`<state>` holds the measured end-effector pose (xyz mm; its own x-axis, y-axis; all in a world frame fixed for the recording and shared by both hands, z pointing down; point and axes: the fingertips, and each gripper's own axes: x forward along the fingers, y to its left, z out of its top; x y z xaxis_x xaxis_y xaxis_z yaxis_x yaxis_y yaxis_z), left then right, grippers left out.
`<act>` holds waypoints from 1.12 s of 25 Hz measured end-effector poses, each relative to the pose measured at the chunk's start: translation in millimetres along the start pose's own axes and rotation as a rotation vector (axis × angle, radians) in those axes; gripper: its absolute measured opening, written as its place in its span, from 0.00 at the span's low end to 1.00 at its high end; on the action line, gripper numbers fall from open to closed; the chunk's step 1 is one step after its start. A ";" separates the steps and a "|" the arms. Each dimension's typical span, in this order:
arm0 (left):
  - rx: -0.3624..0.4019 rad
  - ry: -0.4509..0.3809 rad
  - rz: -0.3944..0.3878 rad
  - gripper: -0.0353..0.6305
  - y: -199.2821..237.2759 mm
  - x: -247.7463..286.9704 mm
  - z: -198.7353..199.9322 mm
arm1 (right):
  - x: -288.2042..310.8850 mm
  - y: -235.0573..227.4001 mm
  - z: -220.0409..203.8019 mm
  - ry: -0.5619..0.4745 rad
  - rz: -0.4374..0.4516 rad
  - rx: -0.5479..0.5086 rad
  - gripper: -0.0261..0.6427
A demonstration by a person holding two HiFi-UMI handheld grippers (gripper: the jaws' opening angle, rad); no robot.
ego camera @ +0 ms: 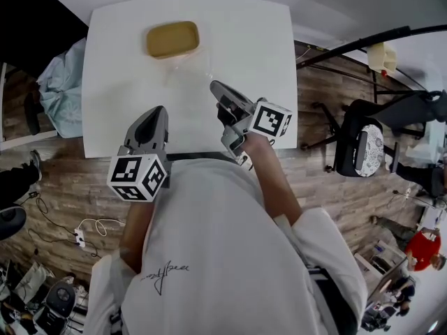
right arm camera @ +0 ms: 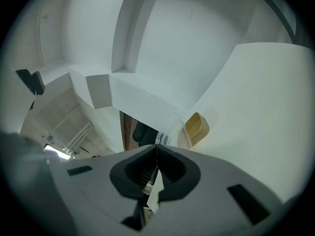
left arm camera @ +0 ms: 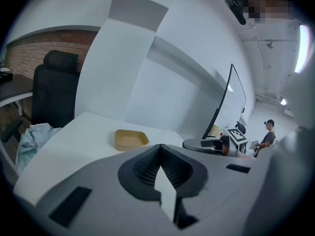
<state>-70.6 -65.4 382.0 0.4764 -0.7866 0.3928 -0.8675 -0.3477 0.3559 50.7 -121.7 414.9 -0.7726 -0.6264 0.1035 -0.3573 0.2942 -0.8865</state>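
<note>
The right gripper (right arm camera: 156, 149) has its two jaws pressed together. Their tips sit right at the edge of a see-through plastic piece (ego camera: 187, 72), so they look to be pinching it, though the piece is so clear that I cannot be sure. In the head view this piece lies just above the middle of the frame, between the gripper's tips and a yellow tray (ego camera: 172, 39). The tray sits just above it, near the top of the frame. The left gripper (left arm camera: 160, 146) has its jaws together too, with nothing between them. In the head view it is at the lower left of the white table (ego camera: 258, 61), near the front edge and well apart from the plastic piece and the tray. I think the plastic piece is very light and thin. It will likely bend or crumple if it is squeezed hard, and it may slip because it is smooth. The best place to hold it is by its edge or a corner, with a soft pinch. The tray looks stiffer and easy to push about. At the left edge of the frame a pale blue cloth (ego camera: 63, 82) lies beside the table, and at the right a dark chair (ego camera: 360, 145) stands on the wood floor.
</note>
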 end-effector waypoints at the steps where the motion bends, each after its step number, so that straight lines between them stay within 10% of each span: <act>1: 0.000 0.000 -0.001 0.06 -1.1 0.1 -0.7 | -2.1 0.2 -0.7 0.003 -0.002 -0.001 0.06; 28: -0.003 0.007 -0.010 0.06 -9.9 -9.2 -11.9 | -41.2 26.4 -26.2 0.039 0.014 -0.057 0.06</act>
<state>-64.7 -48.7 385.0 0.4858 -0.7794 0.3956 -0.8623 -0.3535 0.3626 59.3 -69.2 399.1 -0.7971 -0.5938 0.1098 -0.3748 0.3440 -0.8609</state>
